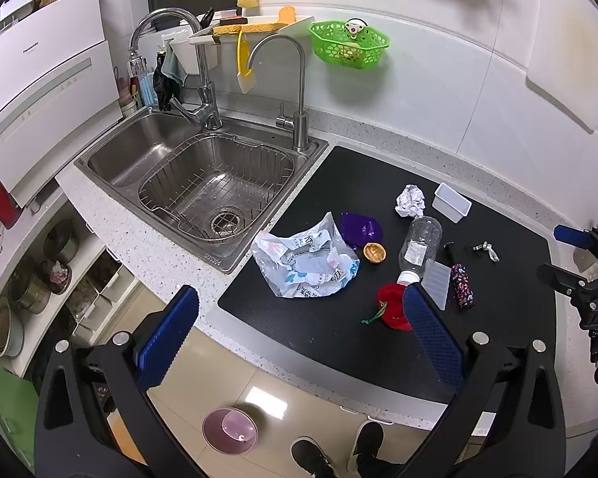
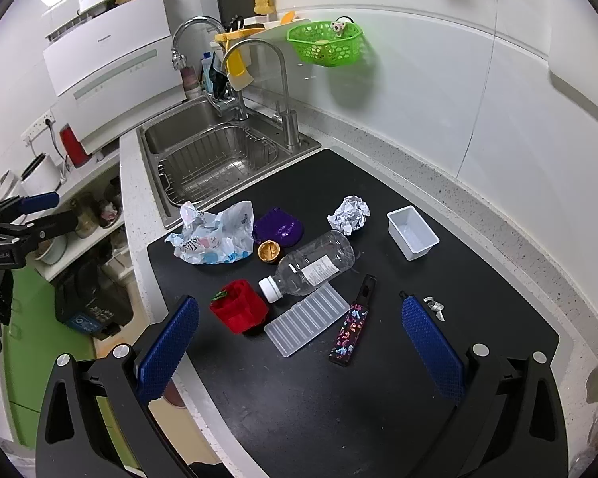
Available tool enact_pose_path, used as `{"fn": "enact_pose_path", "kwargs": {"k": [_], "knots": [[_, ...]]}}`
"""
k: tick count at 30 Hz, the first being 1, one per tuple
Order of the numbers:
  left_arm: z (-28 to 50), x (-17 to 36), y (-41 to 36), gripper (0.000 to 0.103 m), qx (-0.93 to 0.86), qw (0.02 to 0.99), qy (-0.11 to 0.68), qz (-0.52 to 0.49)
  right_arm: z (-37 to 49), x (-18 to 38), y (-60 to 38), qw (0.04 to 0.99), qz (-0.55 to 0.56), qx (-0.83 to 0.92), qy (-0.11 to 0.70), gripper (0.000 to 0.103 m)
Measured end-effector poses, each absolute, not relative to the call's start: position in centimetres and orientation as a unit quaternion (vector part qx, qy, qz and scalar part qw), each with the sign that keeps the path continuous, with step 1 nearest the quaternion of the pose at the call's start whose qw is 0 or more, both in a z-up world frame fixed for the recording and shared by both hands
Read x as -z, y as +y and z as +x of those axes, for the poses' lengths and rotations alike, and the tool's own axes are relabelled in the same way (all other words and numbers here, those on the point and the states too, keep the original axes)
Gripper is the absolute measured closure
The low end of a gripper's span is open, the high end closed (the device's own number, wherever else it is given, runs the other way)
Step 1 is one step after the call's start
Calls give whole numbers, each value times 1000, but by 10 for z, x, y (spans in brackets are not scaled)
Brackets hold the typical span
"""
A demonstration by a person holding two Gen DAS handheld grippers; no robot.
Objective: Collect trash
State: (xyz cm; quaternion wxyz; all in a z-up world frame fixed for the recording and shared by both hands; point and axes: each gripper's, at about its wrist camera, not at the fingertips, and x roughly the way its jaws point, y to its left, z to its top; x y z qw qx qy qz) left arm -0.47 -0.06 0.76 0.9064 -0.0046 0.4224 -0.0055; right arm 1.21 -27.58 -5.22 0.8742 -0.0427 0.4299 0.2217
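Trash, assorted, lying on the black mat (image 2: pixel 378 398) beside the sink (image 1: pixel 111 159). Crumpled paper ball (image 2: pixel 349 214): light, soft; you pinch it anywhere. Plastic bag (image 2: pixel 213 235): limp, slippery; take a bunched fold. Clear bottle (image 2: pixel 315 265): on its side, apparently empty, prone to roll; grip across the body. Walnut shell (image 2: pixel 268 251): small, brittle. Left gripper (image 1: pixel 295 322) and right gripper (image 2: pixel 299 330): both spread wide, holding nothing. No trash bin is identifiable; the bag's contents are hidden.

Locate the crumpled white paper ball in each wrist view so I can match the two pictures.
Left wrist: crumpled paper ball right of centre, on the black mat's far part.
Right wrist: crumpled paper ball just right of centre, mid-height.
Shared landmark: the white rectangular tub sits just to its right in both.
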Motion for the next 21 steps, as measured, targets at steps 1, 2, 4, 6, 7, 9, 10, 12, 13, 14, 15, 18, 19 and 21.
{"fn": "enact_pose_path", "kwargs": {"k": [1,2,4,6,7,9,10,12,13,14,15,18,19,21], "knots": [[-6,-8,-1,3,5,907,422,-5,13,52,-276,874,-41,-221,430,5],[-4,-3,-2,3,6,907,422,-4,13,52,-277,874,-41,-221,431,5],[-5,-3,-3,3,6,907,422,-4,13,53,-277,874,-42,-221,430,5],[-4,-3,-2,3,5,907,422,-5,13,53,-277,874,-44,-220,431,5],[-5,-2,-2,3,5,907,422,-5,13,53,-277,874,-45,-219,432,5],[-6,-3,-3,3,6,907,422,-5,13,54,-278,874,-47,-217,432,5],[-6,-3,-3,3,5,907,422,-5,13,54,-278,874,-47,-217,433,5],[-6,-2,-3,3,5,906,422,-6,13,55,-278,873,-47,-217,435,5],[-6,-2,-3,3,5,907,422,-6,13,55,-277,873,-47,-216,435,5],[-5,-2,-3,3,5,906,422,-5,13,55,-278,873,-47,-216,435,5],[-5,-2,-3,3,5,906,423,-5,13,55,-278,872,-47,-216,436,5],[-7,-2,-5,3,5,906,423,-5,13,55,-278,873,-47,-217,435,5],[-7,-2,-5,3,5,906,423,-5,13,55,-277,873,-47,-216,435,5],[-5,-2,-2,3,5,906,422,-6,13,55,-278,872,-47,-216,436,5]]}}
